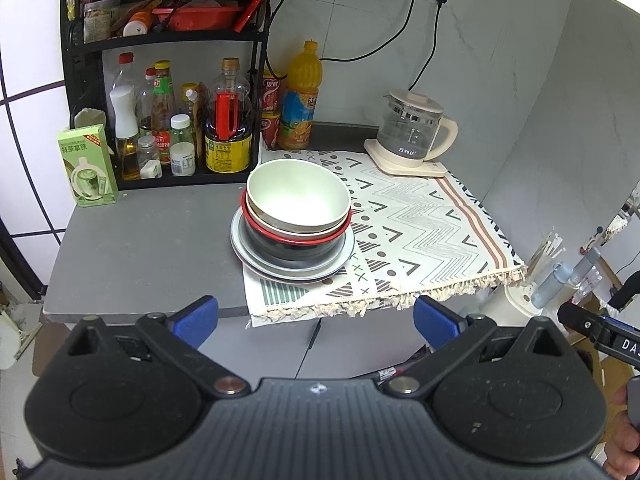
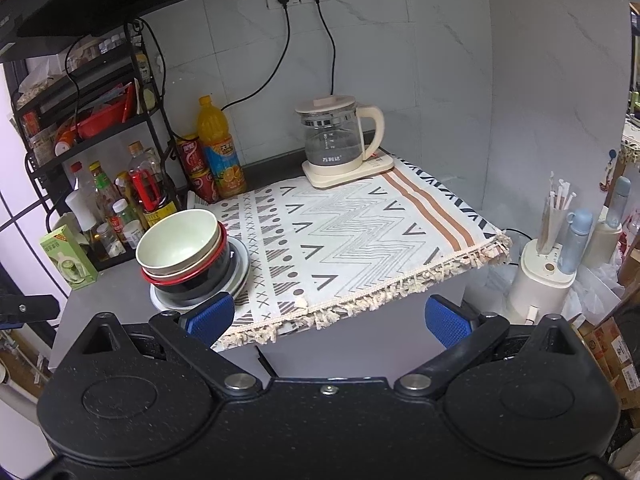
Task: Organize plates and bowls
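While both tongs hang spread and empty short of the worktop (image 1: 152, 240): stack at risk.
Stacked bowls (image 1: 298, 204) on plates (image 1: 256, 258), straddling patterned cloth's (image 1: 420, 232) left edge; left tongs (image 1: 316, 316), right tongs (image 2: 328, 316); could tip or slide if nudged off-centre.

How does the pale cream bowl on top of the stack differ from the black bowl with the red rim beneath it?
The pale cream bowl is light inside and out; the black bowl with the red rim is dark-walled. The cream bowl sits uppermost with its inside showing; the black bowl's inside is covered and it rests on the grey plates. Both stand upright, nested.
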